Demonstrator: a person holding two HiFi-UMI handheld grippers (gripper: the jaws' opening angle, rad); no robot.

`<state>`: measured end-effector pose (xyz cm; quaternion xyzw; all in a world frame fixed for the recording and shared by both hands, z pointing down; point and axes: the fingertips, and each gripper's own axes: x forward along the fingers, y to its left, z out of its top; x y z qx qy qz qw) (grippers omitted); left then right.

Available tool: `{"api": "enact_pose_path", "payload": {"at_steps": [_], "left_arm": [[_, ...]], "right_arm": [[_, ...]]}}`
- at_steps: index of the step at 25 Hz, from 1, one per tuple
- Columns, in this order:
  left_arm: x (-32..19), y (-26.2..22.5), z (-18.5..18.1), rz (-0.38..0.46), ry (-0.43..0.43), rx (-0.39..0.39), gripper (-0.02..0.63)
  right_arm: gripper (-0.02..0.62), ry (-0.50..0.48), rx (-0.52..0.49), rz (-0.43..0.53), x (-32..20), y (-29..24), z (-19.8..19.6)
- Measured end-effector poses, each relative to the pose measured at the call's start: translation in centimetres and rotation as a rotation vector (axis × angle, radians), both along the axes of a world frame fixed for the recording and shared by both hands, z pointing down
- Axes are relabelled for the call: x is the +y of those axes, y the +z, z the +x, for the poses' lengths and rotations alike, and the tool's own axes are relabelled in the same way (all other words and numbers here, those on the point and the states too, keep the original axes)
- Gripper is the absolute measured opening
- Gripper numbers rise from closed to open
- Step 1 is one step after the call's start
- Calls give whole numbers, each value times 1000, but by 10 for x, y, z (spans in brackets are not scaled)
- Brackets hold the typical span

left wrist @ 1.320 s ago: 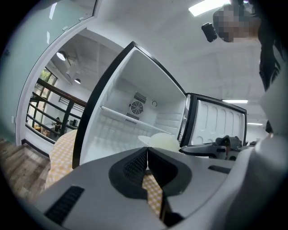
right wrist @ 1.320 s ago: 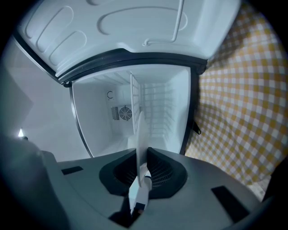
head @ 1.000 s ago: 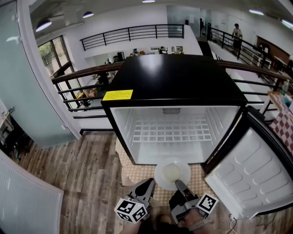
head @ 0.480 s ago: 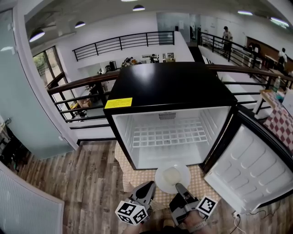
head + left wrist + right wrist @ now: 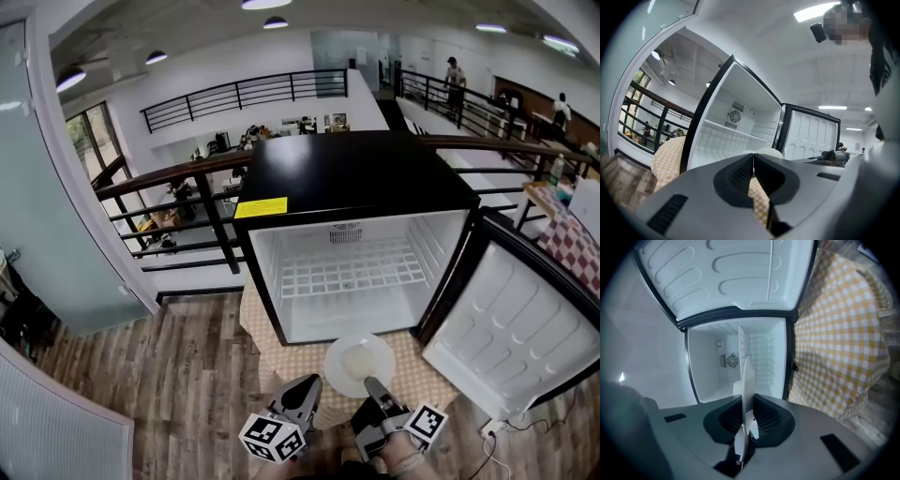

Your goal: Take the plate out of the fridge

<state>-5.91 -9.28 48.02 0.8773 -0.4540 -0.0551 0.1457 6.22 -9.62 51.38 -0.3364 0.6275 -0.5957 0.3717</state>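
Right gripper: we log its jaws clamped on the near rim of the white plate, which shows edge-on between them in the right gripper view.

Plate: outside the fridge, held over the yellow checked cloth just in front of the open cabinet.

Left gripper: jaws together on nothing, beside the right one.

Fridge: only a wire shelf shows inside, and the door stands wide at the right.

Risk, as we judge it: this is a one-edge pinch on smooth ware. A tilt or swing could let the plate slip and fall, or strike the door.
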Motion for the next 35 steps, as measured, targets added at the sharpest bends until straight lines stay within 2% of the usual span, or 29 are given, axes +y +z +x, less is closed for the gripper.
{"api": "enact_pose_path", "payload": {"at_steps": [13, 35], "left_arm": [[43, 5, -10, -12, 21, 26, 9], [105, 13, -29, -11, 50, 24, 9]], "right_arm": [[49, 31, -5, -3, 44, 4, -9], [51, 83, -12, 17, 99, 4, -18]]}}
